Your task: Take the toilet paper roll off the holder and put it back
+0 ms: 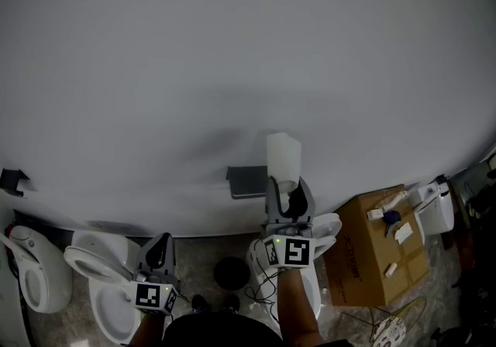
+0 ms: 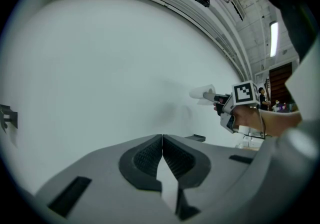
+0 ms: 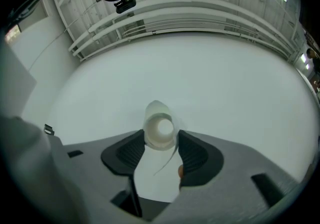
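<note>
My right gripper [image 1: 288, 187] is shut on a thin white toilet paper roll [image 1: 284, 155], which sticks out beyond the jaws toward the pale wall. The grey wall holder [image 1: 247, 181] sits just left of the gripper, apart from the roll. In the right gripper view the roll [image 3: 159, 130] shows end-on between the pads, its core hollow and a loose sheet hanging down. My left gripper [image 1: 158, 254] is low at the left, shut with nothing in it [image 2: 161, 140]. From the left gripper view the roll [image 2: 202, 92] and the holder [image 2: 195, 138] show at the right.
White toilets [image 1: 93, 262] stand at the lower left, and another [image 1: 324, 228] sits under my right hand. A cardboard box [image 1: 378, 251] with small items on top is at the right. A black round object [image 1: 231, 273] lies on the floor. A dark bracket [image 1: 11, 180] is on the wall at far left.
</note>
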The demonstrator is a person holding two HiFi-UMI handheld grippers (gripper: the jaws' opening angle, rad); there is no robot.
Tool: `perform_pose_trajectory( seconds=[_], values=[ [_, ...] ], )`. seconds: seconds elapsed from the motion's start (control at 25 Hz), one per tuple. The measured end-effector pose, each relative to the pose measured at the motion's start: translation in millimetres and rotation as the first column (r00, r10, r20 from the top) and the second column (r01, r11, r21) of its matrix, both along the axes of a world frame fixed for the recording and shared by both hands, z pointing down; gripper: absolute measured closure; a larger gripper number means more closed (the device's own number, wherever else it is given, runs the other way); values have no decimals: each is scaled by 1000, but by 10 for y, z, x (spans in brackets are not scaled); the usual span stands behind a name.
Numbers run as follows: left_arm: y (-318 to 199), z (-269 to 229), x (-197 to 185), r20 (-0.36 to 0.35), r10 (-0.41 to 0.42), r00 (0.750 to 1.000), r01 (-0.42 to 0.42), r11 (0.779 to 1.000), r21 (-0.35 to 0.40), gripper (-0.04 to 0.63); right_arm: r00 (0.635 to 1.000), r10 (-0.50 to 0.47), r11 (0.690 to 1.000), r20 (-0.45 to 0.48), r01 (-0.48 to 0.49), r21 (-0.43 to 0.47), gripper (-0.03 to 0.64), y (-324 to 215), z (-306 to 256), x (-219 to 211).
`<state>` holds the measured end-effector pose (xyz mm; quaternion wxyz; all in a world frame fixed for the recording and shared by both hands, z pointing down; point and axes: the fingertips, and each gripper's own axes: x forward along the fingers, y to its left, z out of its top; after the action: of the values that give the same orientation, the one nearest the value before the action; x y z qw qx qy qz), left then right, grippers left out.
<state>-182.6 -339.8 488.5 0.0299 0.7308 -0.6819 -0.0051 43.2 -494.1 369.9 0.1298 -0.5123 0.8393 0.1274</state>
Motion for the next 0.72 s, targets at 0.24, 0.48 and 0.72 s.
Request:
perform_pose_trajectory(
  seconds=[0.24, 0.48, 0.72],
  values=[
    [12, -45, 40, 5, -1, 1000, 1, 1000, 9, 592, 1000, -5, 999, -3, 5, -52, 405, -77, 211, 27],
    [59, -20, 18, 3, -13, 1000, 13, 1000, -5, 592, 1000, -16, 993, 3, 16, -120, 405, -198, 602, -6],
    [50, 5, 15, 8, -12, 1000, 12, 1000, -2, 592, 999, -20, 978, -33, 13, -210, 405, -328, 1068, -54]
  ],
)
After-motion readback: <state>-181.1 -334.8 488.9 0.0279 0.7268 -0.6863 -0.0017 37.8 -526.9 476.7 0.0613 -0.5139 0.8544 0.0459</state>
